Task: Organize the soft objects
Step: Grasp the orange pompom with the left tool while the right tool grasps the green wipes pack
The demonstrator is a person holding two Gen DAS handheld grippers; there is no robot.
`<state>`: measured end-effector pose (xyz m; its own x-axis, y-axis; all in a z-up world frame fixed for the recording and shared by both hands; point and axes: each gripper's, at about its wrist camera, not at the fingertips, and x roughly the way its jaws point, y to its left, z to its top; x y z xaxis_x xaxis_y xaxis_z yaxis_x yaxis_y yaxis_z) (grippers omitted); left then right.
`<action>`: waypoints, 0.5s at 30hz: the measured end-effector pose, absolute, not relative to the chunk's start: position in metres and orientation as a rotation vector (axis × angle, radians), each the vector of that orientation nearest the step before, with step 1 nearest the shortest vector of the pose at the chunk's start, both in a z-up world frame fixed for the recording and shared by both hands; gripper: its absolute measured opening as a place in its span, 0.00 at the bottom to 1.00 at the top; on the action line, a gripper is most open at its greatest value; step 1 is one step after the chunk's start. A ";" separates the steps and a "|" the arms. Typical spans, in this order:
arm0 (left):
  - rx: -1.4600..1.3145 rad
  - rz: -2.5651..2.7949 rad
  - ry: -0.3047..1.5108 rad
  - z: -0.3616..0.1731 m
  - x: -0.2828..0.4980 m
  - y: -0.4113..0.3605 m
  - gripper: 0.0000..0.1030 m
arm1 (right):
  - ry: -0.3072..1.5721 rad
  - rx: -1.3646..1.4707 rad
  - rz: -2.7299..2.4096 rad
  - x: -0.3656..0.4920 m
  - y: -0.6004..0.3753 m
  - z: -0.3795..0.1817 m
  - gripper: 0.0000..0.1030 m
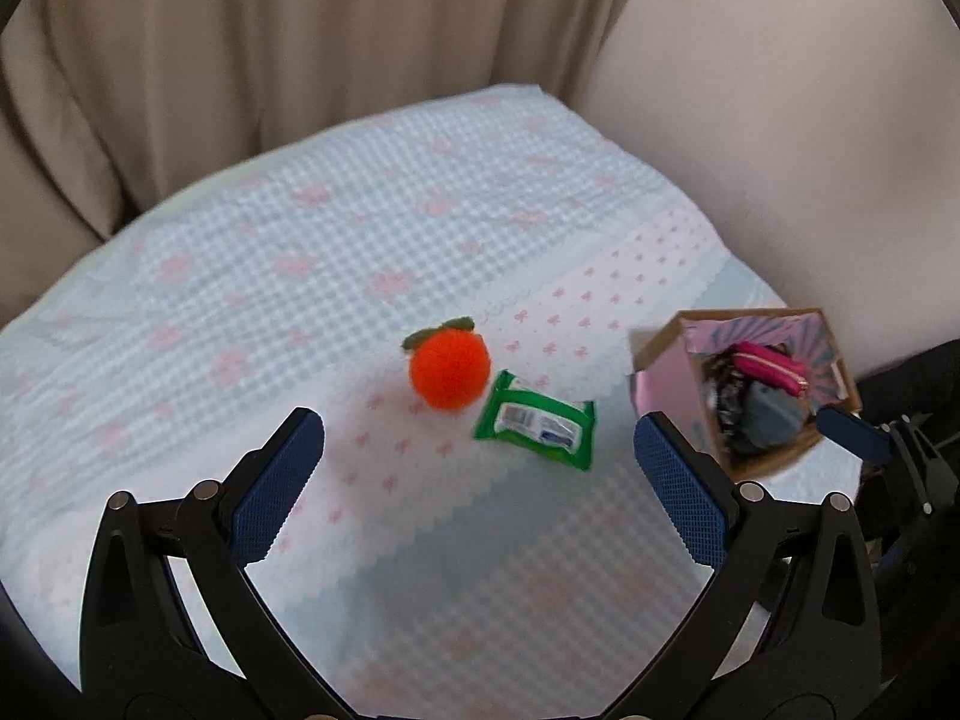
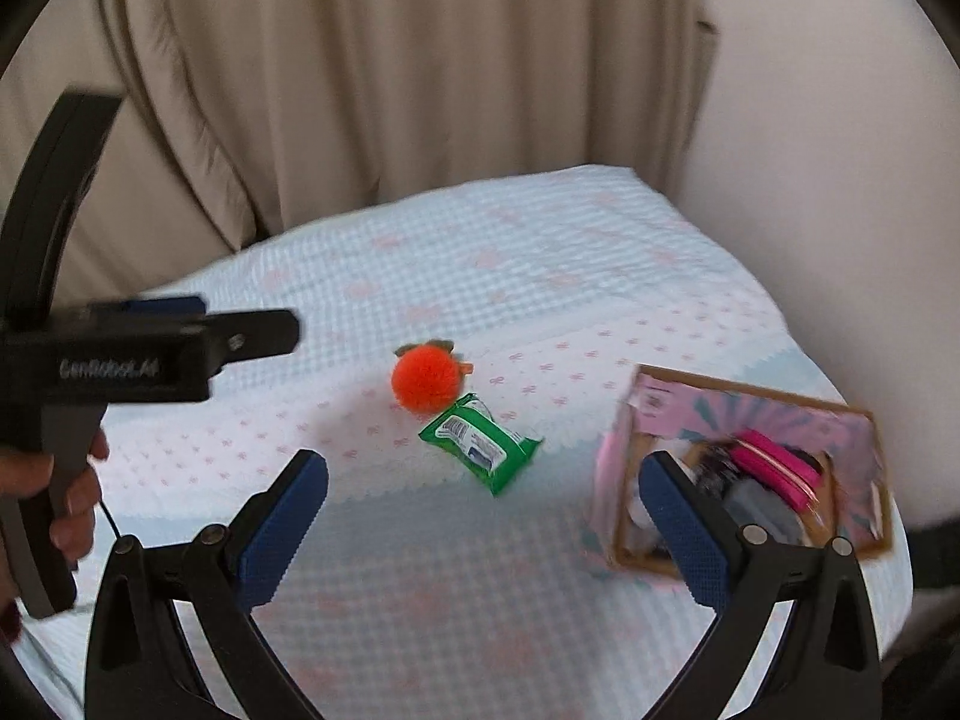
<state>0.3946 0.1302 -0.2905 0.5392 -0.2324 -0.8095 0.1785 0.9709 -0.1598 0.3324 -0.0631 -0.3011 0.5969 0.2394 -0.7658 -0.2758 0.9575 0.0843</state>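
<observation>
An orange plush fruit [image 1: 447, 372] with green leaves lies on the bed, touching a green wipes packet [image 1: 538, 421] just to its right. Both show in the right wrist view, the fruit [image 2: 425, 380] and the packet [image 2: 480, 443]. A pink cardboard box [image 1: 750, 384] at the right holds a magenta pouch [image 1: 773, 367] and dark soft items; it also shows in the right wrist view [image 2: 744, 468]. My left gripper [image 1: 479, 465] is open and empty, above the bed short of the packet. My right gripper [image 2: 483, 507] is open and empty, its right finger over the box.
The bed has a light blue checked cover [image 1: 300, 252] and a white cloth with pink bows [image 1: 420, 480]. Beige curtains [image 1: 300, 30] hang behind, a pale wall [image 1: 780, 120] at right. The left gripper body [image 2: 120, 354] with the hand holding it shows at the left of the right wrist view.
</observation>
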 end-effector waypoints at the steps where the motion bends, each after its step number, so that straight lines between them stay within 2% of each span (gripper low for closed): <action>1: -0.062 -0.254 0.981 -0.307 0.408 0.128 1.00 | 0.887 -0.061 0.312 0.341 -0.059 -0.313 1.00; 9: -0.123 -0.262 1.042 -0.415 0.483 0.120 0.99 | 0.965 -0.167 0.414 0.411 -0.031 -0.407 1.00; 13: -0.128 -0.243 1.059 -0.452 0.504 0.115 0.99 | 0.992 -0.229 0.444 0.431 -0.021 -0.441 1.00; 15: -0.139 -0.230 1.059 -0.466 0.512 0.112 0.99 | 1.007 -0.267 0.462 0.438 -0.015 -0.456 0.96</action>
